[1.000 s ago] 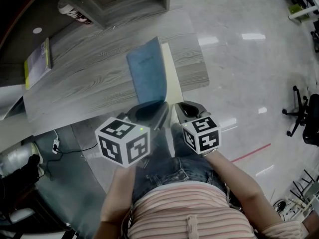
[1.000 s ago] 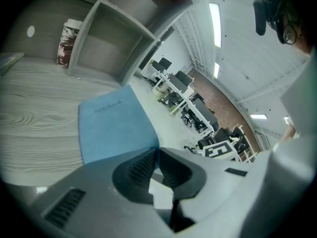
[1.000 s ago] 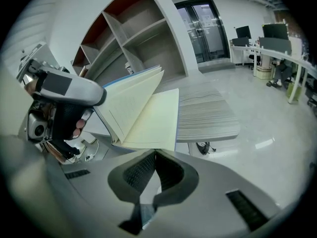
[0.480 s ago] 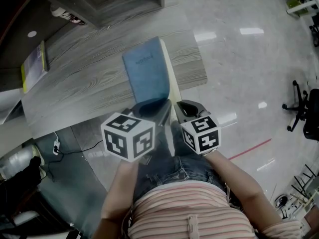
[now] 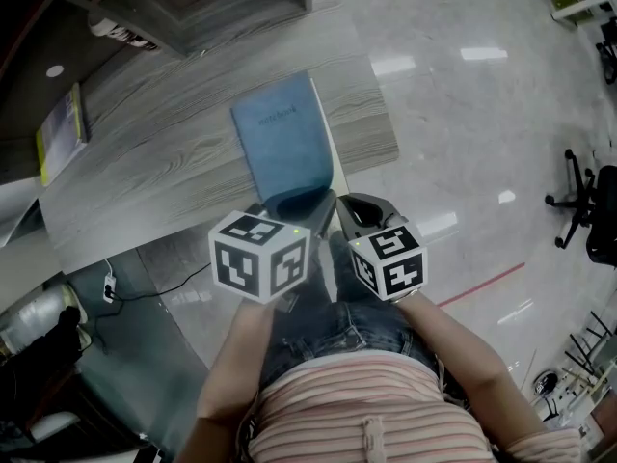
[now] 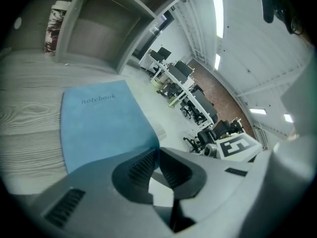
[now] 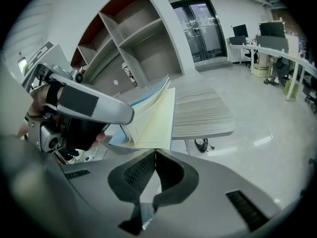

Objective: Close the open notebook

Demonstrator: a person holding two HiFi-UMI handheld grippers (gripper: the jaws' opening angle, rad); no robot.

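The blue soft-covered notebook lies on the grey wood-grain table, near its edge and at 12 o'clock from both grippers. A second ago its cover stood steeply, seen as a narrow blue panel with a wide band of cream pages at its 3 o'clock side. Now the cover has dropped much lower and looks broader, its printed title is in sight, and only a thin cream strip shows.

The left gripper has its jaws pinched on the near corner of the blue cover, and its marker cube has drifted toward 3 o'clock in the head view. The right gripper sits where it was, at the notebook's near corner at 5 o'clock. Its jaws are drawn together on the bottom edge of the cream pages, which still fan upward in the right gripper view.

A yellow-green book lies well apart at 9 o'clock from the notebook, and a grey open shelf unit stands at 11 o'clock.
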